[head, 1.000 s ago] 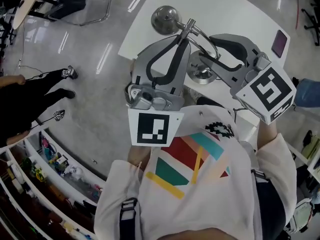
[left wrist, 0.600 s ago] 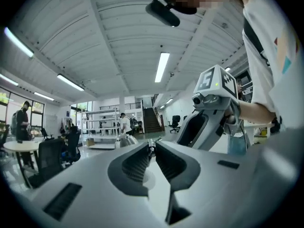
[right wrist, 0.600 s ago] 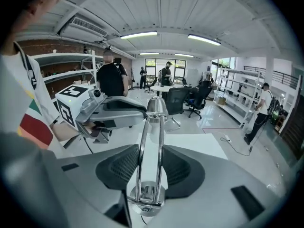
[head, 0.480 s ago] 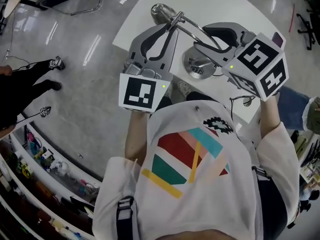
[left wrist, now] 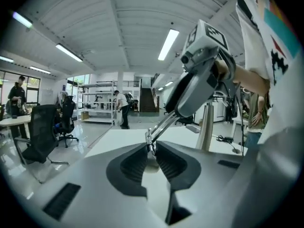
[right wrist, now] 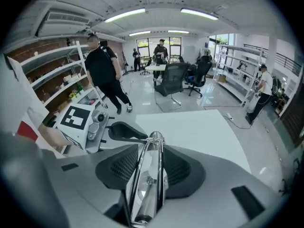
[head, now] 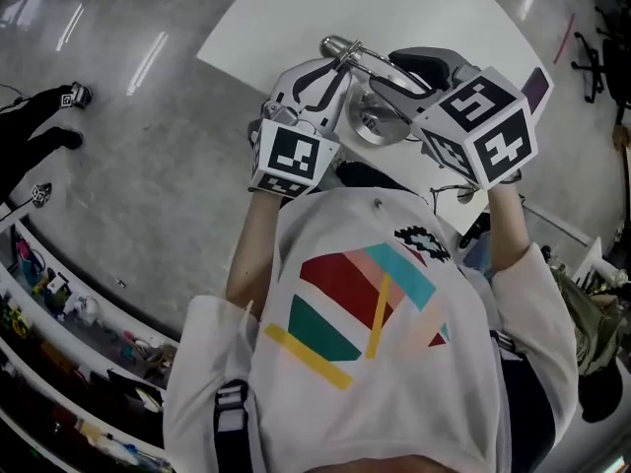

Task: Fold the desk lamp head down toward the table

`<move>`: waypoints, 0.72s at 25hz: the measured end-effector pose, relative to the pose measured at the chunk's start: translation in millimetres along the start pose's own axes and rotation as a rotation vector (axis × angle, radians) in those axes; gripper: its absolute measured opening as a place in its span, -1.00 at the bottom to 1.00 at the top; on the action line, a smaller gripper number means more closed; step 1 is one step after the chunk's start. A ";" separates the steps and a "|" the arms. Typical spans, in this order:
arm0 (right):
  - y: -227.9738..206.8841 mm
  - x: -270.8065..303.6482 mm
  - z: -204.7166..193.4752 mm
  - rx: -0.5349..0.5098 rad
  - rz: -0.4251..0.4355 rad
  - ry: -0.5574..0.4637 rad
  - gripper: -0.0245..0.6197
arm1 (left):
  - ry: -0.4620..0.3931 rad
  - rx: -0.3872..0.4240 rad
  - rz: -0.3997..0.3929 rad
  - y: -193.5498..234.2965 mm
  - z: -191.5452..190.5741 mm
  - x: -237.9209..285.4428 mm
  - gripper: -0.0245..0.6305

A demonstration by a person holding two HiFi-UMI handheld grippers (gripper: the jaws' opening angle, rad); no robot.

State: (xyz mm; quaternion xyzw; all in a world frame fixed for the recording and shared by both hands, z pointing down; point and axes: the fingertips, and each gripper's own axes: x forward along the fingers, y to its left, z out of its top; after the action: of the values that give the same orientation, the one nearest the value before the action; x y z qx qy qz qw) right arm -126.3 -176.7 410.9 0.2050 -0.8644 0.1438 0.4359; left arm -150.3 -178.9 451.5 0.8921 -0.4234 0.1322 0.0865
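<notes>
A chrome desk lamp stands on the white table (head: 296,13), with its round base (head: 367,126) near the front edge. Its small head (head: 335,45) sits at the far end of the twin-rod arm (head: 380,64). My left gripper (head: 340,64) is shut on the arm's tip by the head, seen between its pads as a thin joint (left wrist: 150,148). My right gripper (head: 396,70) is shut on the arm further back. The two rods (right wrist: 147,184) run straight between the right gripper's (right wrist: 148,167) dark pads. The lamp head's face is hidden.
A purple flat item (head: 535,87) lies at the table's right edge. Black cables (head: 455,195) hang off the near edge. A person in black (right wrist: 102,75) and office chairs (right wrist: 172,84) stand beyond the table. Shelves (head: 59,313) line the floor at left.
Both grippers and the lamp have shifted up and right in the head view. The lamp head showed as a round disc a second ago and now shows small and edge-on. Both grips are unchanged.
</notes>
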 end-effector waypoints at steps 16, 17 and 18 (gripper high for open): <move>7.1 23.2 -15.0 -0.095 0.011 0.257 -0.41 | 0.056 -0.113 -0.109 -10.9 -20.4 6.3 -0.64; 6.9 22.3 -14.4 -0.110 0.003 0.254 -0.41 | 0.057 -0.106 -0.112 -11.4 -18.8 7.0 -0.64; 6.8 20.8 -14.8 -0.123 -0.003 0.252 -0.41 | 0.059 -0.096 -0.118 -12.6 -17.2 7.5 -0.64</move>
State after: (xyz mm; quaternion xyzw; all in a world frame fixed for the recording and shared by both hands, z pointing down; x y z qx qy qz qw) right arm -130.4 -169.2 435.9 0.1595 -0.8096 0.1145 0.5532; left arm -138.7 -172.0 469.6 0.9060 -0.3732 0.1328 0.1491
